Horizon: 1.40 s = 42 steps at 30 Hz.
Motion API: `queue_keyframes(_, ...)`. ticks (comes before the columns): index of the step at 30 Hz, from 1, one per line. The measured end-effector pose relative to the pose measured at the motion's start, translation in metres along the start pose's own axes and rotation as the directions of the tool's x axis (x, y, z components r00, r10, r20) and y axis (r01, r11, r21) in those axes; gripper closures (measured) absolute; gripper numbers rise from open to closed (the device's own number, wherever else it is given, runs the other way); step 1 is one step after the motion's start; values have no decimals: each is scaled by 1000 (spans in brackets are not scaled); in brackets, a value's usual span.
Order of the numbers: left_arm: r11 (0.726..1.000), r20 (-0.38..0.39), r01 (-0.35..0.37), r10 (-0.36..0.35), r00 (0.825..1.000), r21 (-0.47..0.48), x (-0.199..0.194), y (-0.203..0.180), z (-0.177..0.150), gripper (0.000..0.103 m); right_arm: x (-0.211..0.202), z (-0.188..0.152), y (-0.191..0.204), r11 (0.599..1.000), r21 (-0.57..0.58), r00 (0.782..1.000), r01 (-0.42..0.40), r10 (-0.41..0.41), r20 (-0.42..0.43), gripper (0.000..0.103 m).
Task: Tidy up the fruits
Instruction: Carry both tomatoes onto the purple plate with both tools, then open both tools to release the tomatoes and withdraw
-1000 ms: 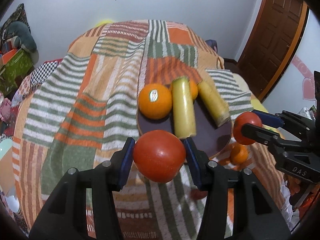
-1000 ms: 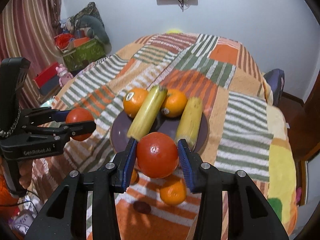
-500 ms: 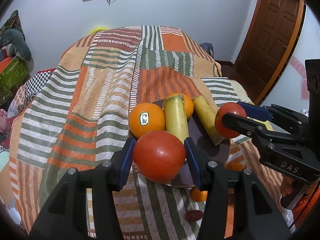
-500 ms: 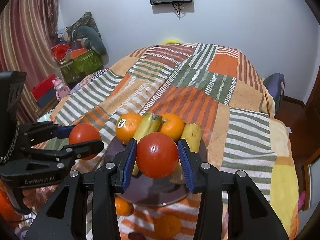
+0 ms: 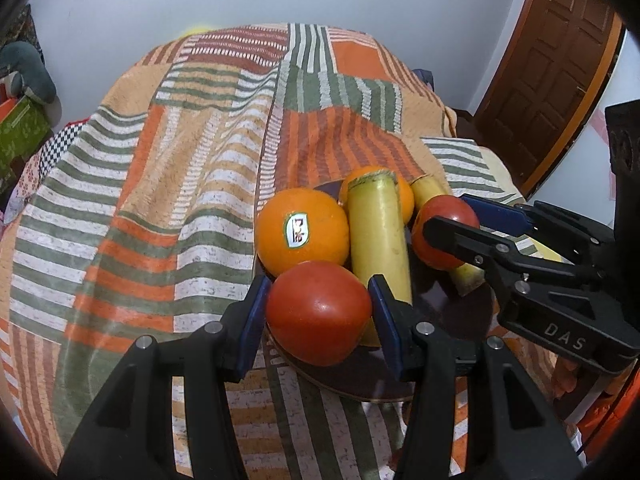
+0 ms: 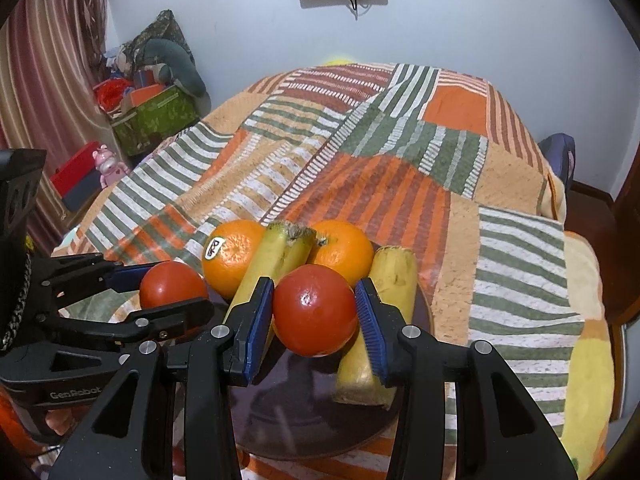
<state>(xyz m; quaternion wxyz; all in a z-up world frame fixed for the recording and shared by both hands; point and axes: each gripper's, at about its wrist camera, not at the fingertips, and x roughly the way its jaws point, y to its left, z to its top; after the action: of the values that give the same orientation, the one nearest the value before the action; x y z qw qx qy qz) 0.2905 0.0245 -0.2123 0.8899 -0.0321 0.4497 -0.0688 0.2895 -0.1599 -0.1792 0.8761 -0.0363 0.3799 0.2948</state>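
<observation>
My left gripper (image 5: pixel 318 312) is shut on a red tomato (image 5: pixel 318 312), held over the near left rim of the dark plate (image 5: pixel 360 380). My right gripper (image 6: pixel 315 316) is shut on a second red tomato (image 6: pixel 315 316), held over the plate (image 6: pixel 304 420). The plate holds a stickered orange (image 5: pixel 302 230), a second orange (image 6: pixel 342 252) and two banana pieces (image 5: pixel 378 236) (image 6: pixel 386 320). The right gripper also shows in the left wrist view (image 5: pixel 450 232), and the left one in the right wrist view (image 6: pixel 172 290).
The plate lies on a bed with a striped orange and green patchwork cover (image 5: pixel 180 184). A wooden door (image 5: pixel 548 72) stands at the right. Boxes and soft toys (image 6: pixel 156 92) are piled at the left wall.
Both grippers have moved forward and down with their tomatoes, closer over the plate. The loose oranges on the cover near the plate's front have gone out of view.
</observation>
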Motion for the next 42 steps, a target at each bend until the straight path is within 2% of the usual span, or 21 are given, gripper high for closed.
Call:
queue_keyframes(15,999,-54,3,-5,999,-39,16,9,-4,53,10,-5,3,999,-30,999,31,-31,-22,62)
queue_keyframes(23,1000,7,1,-1,1000,0,-13,-2,-1,51,-7,-3,7,999,-26,999,34,-34,7,58)
queue_keyframes(34,1000,78,-11,10,997,8,-65,-15,-8,51,-57,-11,11,998,-11,995,65,-64,70,54)
queue_keyframes(42,1000,93,-12,10,996,21,-92,-30,-24,46,-89,-28,8,995,10,990,98,-98,98,48)
